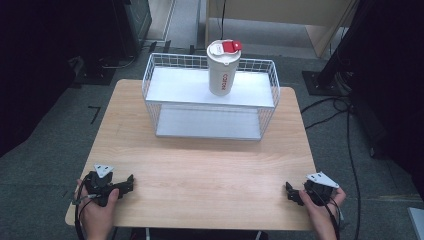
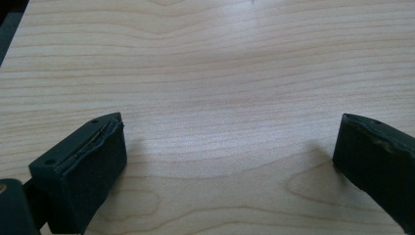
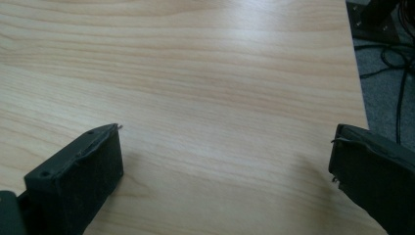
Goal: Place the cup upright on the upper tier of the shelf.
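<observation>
Your left tool (image 1: 131, 181) sits low at the near left corner of the light wooden table (image 1: 200, 170), gripped in your left hand (image 1: 97, 207), with its grey three-cornered plate on top and its cable trailing back toward you. In the left gripper view its two black jaws stand wide apart over bare wood grain, with nothing between them. Your right tool (image 1: 288, 191) rests at the near right corner, held in your right hand (image 1: 325, 207), and it points inward across the table toward the left one. In the right gripper view its jaws are likewise spread wide over bare wood, with the table's edge and grey carpet (image 3: 386, 83) showing off to one side.

The tall white cup with a white lid and red flip tab (image 1: 223, 67) stands upright on the top shelf of the white wire rack (image 1: 150, 75) at the far side of the table, a little right of the rack's middle. It bears small red lettering on its side, too small to read. The rack's lower shelf (image 1: 207, 124) lies bare beneath it. The cup is well apart from both tools, which lie well apart from each other at opposite near corners. Dark cables run over the carpet to the right of the table
</observation>
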The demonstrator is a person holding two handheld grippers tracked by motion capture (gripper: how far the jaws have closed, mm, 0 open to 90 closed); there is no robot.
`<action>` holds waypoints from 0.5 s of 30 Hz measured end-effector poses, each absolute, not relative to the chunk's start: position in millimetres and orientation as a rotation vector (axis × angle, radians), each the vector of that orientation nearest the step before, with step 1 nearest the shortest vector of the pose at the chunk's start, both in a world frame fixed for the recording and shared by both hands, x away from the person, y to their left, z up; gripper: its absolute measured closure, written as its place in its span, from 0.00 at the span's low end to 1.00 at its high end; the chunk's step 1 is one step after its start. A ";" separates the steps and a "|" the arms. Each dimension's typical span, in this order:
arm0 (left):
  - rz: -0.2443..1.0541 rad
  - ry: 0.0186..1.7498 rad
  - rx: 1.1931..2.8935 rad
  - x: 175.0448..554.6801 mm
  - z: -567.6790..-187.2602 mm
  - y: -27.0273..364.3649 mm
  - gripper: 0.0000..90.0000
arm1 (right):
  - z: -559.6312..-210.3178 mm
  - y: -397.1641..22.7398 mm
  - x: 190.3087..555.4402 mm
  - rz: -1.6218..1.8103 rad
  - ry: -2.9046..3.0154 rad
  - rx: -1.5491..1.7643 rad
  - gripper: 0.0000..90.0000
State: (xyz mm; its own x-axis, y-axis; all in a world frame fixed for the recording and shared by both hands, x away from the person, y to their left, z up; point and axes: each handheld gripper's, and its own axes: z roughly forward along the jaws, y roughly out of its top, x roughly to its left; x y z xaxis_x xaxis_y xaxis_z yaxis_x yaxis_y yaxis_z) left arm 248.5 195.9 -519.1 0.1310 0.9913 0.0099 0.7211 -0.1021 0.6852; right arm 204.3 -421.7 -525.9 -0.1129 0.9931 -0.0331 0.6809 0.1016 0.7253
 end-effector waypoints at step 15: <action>0.663 1.644 1.883 248.4 -519.1 195.9 0.00 | -526.6 -419.3 208.5 0.830 1.938 1.631 0.00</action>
